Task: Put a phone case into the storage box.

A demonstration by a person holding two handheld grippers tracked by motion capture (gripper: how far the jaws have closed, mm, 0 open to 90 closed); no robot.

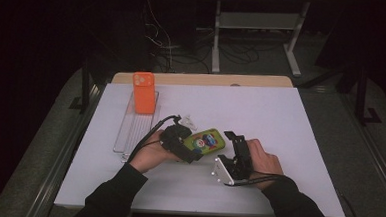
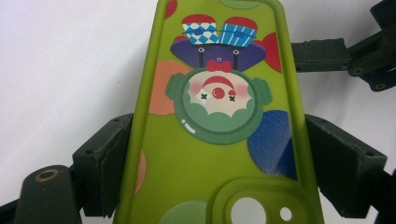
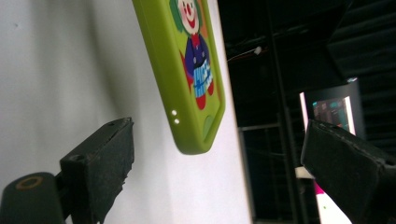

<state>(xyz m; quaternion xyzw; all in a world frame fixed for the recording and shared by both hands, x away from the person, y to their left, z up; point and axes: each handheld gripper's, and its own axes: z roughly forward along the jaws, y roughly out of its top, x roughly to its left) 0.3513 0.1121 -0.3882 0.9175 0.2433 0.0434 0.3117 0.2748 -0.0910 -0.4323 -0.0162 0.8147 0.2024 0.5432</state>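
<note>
two phone cases [image 1: 205, 140], one wire rack [image 1: 132, 130]

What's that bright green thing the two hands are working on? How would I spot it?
Look at the white table, near its front middle, between the person's two hands. There lies a lime-green phone case, clamped by the left gripper at its sides. Unlike the plain orange phone case standing farther back on the wire rack, it carries a cartoon clown and coloured dots.

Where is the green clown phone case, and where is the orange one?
green clown phone case [image 2: 217, 100], left gripper view, on the clown's face.
orange phone case [image 1: 144, 97], high view, on the middle of its back.
</note>
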